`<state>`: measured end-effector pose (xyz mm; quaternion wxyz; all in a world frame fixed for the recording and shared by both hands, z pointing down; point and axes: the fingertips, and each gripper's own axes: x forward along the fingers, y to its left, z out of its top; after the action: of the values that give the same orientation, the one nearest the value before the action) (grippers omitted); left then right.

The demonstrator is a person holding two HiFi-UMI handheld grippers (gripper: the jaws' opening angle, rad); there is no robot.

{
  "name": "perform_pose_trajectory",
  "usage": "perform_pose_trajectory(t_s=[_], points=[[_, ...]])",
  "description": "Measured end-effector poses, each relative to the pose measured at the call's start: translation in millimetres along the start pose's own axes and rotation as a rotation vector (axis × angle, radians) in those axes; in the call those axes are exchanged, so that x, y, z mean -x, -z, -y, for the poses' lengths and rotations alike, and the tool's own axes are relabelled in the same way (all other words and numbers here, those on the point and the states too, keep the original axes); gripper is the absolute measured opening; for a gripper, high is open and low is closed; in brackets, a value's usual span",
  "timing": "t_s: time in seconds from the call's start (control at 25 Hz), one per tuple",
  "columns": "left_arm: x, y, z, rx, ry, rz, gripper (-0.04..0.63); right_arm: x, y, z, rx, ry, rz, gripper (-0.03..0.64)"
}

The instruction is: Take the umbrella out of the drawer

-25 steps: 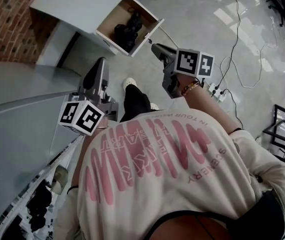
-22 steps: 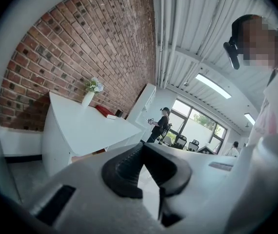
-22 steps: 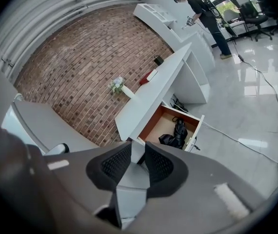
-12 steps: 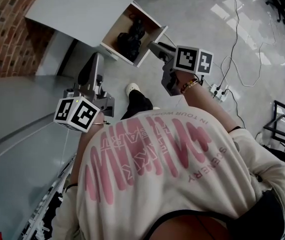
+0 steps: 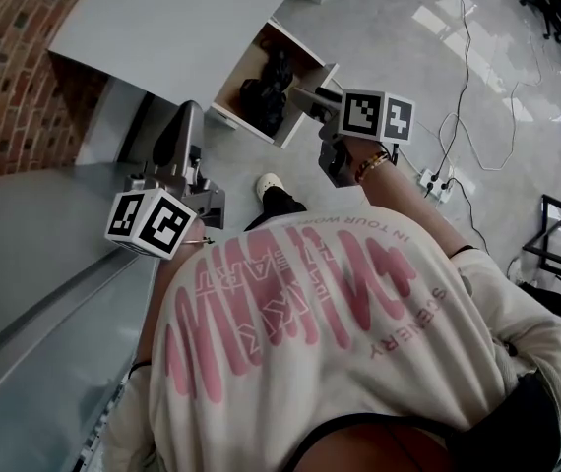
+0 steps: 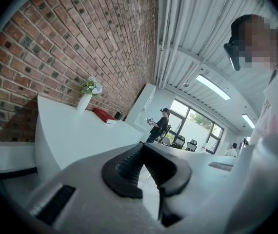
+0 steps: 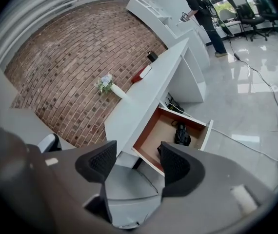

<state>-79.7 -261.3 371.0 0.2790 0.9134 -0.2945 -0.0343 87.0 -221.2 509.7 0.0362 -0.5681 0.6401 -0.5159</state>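
Two grippers here, and only one is doing anything. On the left, the left gripper (image 5: 186,116) has its jaws pressed together on nothing and just tags along beside the white counter (image 5: 162,18). In the middle, the drawer (image 5: 293,131) hangs open with the black folded umbrella (image 5: 261,94) lying inside, untouched. The right gripper (image 5: 302,94) now sits closer to the drawer's front edge than a second ago. Its jaws have just been opening and stand well apart, with nothing between them. Looks to me like the reach-in for the grab is next.
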Motion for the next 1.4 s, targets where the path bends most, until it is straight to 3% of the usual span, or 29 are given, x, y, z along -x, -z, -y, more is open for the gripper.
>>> perform_pose_trajectory(t_s=[0.4,0.64,1.08,1.4], points=[[-16,-35,-45,-0.039,-0.007,0.008,0.005,-54,-11,9,-0.077,0.027,-0.011,0.335],[-10,-33,-81,-0.013,-0.074,0.002,0.005,-84,-4,22,-0.066,0.062,-0.077,0.366],[-21,-15,-91,0.021,-0.142,-0.002,0.005,-112,21,39,-0.064,0.073,-0.221,0.394],[-14,-8,-91,0.02,-0.315,0.046,0.005,-143,50,76,0.016,0.09,-0.397,0.416]])
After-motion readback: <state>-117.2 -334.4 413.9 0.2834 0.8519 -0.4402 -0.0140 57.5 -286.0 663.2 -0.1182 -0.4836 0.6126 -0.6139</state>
